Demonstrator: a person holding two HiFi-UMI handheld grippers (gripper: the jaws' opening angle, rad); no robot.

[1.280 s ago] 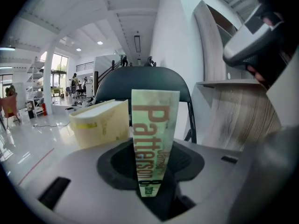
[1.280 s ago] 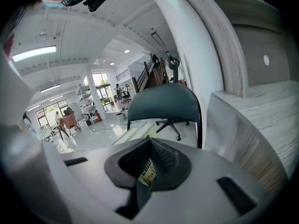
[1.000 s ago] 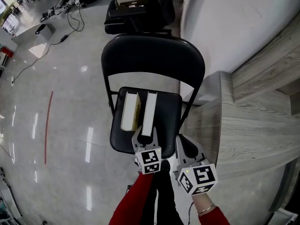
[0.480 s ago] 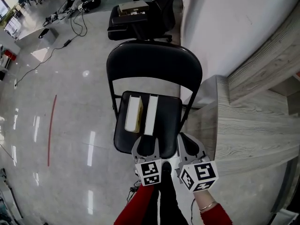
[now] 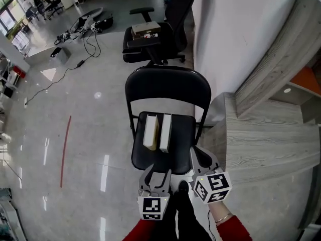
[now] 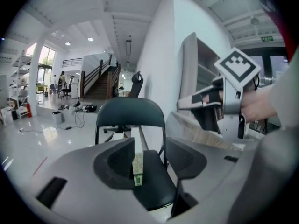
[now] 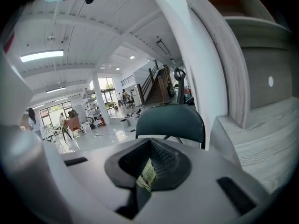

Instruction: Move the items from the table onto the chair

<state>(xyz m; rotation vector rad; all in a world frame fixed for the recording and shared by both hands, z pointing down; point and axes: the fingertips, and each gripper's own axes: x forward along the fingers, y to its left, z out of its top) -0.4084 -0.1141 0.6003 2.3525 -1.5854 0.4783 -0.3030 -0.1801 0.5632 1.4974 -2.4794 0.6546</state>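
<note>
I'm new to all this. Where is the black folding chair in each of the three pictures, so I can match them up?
Head view: the black folding chair is in the middle, seen from above, with two boxes on its seat.
Left gripper view: the chair is centre-left, its backrest rising above the jaws.
Right gripper view: the chair is central, with only its backrest showing above the jaws.
Shared landmark: the wood-grain table, just right of the chair in all three.

Two boxes (image 5: 152,132) lie together on the chair (image 5: 167,88), left of the table (image 5: 266,139).

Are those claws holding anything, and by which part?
Nothing. Both boxes lie on the chair; the left gripper is open, the right gripper shut and empty.
</note>
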